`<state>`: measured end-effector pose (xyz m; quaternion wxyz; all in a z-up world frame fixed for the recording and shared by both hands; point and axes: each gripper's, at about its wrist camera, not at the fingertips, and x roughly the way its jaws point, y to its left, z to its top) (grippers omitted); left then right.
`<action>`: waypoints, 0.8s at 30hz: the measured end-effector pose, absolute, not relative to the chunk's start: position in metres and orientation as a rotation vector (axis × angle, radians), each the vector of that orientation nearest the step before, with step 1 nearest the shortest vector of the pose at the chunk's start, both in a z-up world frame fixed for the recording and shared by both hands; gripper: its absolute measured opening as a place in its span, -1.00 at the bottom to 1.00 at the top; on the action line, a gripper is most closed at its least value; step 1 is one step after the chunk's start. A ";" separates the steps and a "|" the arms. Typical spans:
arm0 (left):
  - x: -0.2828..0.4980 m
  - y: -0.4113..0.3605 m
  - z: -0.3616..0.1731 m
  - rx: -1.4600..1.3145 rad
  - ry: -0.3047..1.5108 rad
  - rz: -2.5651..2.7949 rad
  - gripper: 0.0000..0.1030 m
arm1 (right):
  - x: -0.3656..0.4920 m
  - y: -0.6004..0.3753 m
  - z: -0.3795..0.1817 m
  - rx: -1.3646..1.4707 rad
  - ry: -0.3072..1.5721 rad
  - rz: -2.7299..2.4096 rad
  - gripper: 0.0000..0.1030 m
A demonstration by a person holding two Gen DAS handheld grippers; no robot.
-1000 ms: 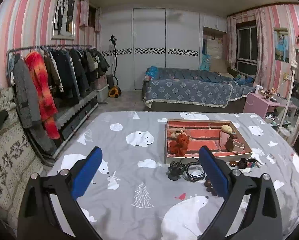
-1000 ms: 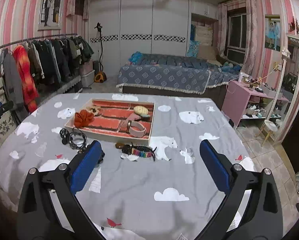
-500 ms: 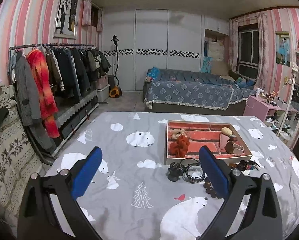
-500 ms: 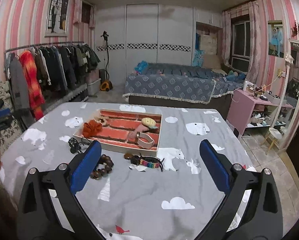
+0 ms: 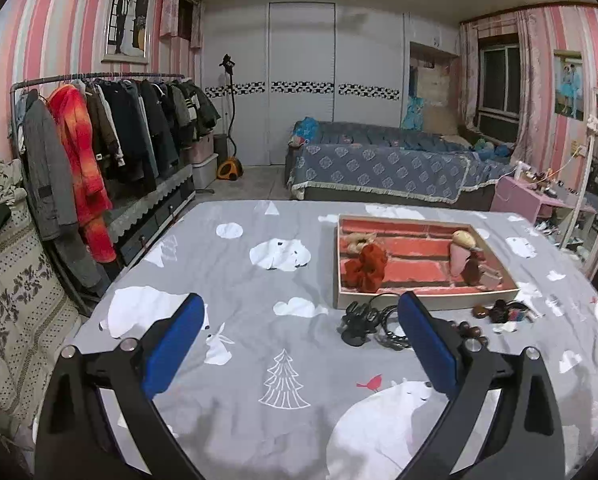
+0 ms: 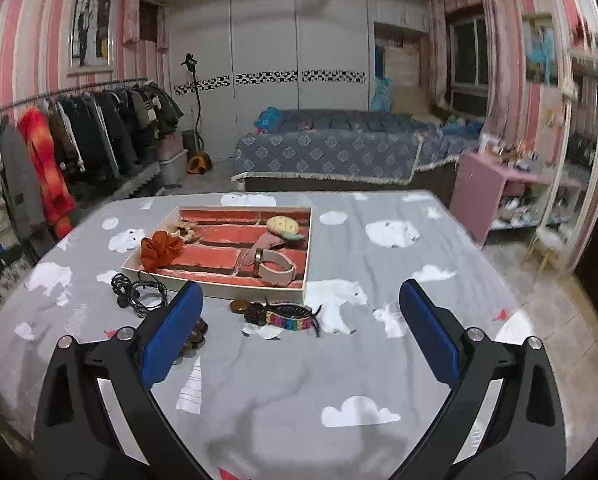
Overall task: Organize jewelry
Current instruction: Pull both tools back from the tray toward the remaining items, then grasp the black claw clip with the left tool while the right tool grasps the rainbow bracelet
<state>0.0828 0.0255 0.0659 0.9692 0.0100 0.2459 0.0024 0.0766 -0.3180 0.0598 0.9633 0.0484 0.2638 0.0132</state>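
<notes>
A red-lined jewelry tray point(image 5: 427, 302) point(image 6: 215, 290) sits on the grey bear-print table. It holds a red scrunchie point(image 5: 365, 267) point(image 6: 161, 249), a pink watch strap point(image 6: 273, 268) and a yellow oval piece point(image 6: 281, 225). In front of the tray lie a black cord tangle point(image 5: 373, 322) point(image 6: 139, 294), brown wooden beads point(image 5: 469, 329) point(image 6: 193, 338) and a rainbow bracelet point(image 6: 289, 319) point(image 5: 513, 314). My left gripper point(image 5: 301, 344) is open and empty, above the table left of the cord. My right gripper point(image 6: 299, 332) is open and empty, above the table near the rainbow bracelet.
A clothes rack point(image 5: 99, 152) stands left of the table. A blue bed point(image 5: 383, 164) lies beyond the far edge. A pink side table point(image 6: 495, 184) and a mirror stand to the right. The cloth-covered table point(image 6: 299, 400) stretches in front of both grippers.
Both grippers have pulled back and risen slightly, so the tray and loose pieces sit farther away. The wooden beads have come into the right view. Jaws stay open.
</notes>
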 end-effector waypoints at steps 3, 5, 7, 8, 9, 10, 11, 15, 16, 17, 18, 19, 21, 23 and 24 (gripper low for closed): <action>0.087 0.012 0.047 0.059 0.488 0.000 0.85 | 0.078 -0.324 0.046 0.112 0.510 0.028 0.87; 0.087 0.003 0.031 0.065 0.506 -0.013 0.85 | 0.077 -0.326 0.036 0.122 0.492 0.027 0.87; 0.085 -0.006 0.016 0.068 0.521 -0.047 0.85 | 0.075 -0.325 0.027 0.116 0.475 0.026 0.87; 0.085 -0.011 0.009 0.075 0.532 -0.051 0.85 | 0.075 -0.324 0.023 0.106 0.472 0.023 0.87; 0.086 -0.017 0.001 0.089 0.548 -0.060 0.85 | 0.076 -0.321 0.017 0.085 0.476 0.013 0.87; 0.087 -0.022 -0.006 0.102 0.557 -0.068 0.85 | 0.077 -0.319 0.012 0.074 0.487 0.013 0.87; 0.088 -0.027 -0.013 0.117 0.569 -0.062 0.85 | 0.081 -0.318 0.006 0.066 0.510 0.015 0.87; 0.101 -0.034 -0.028 0.162 0.589 -0.048 0.85 | 0.097 -0.317 -0.015 0.053 0.576 0.011 0.87; 0.107 -0.033 -0.031 0.164 0.597 -0.047 0.85 | 0.102 -0.318 -0.018 0.052 0.588 0.007 0.86; 0.113 -0.032 -0.034 0.168 0.606 -0.040 0.85 | 0.107 -0.320 -0.022 0.051 0.600 0.000 0.86; 0.123 -0.030 -0.039 0.170 0.628 -0.034 0.85 | 0.112 -0.321 -0.025 0.051 0.616 -0.008 0.86; 0.129 -0.027 -0.043 0.165 0.644 -0.031 0.85 | 0.118 -0.322 -0.030 0.056 0.636 -0.013 0.86; 0.147 -0.022 -0.050 0.162 0.688 -0.010 0.85 | 0.128 -0.324 -0.037 0.067 0.662 -0.016 0.86; 0.164 -0.019 -0.057 0.159 0.743 -0.007 0.85 | 0.141 -0.323 -0.047 0.058 0.704 -0.033 0.86; 0.169 -0.018 -0.058 0.161 0.757 -0.004 0.85 | 0.148 -0.322 -0.052 0.053 0.727 -0.034 0.86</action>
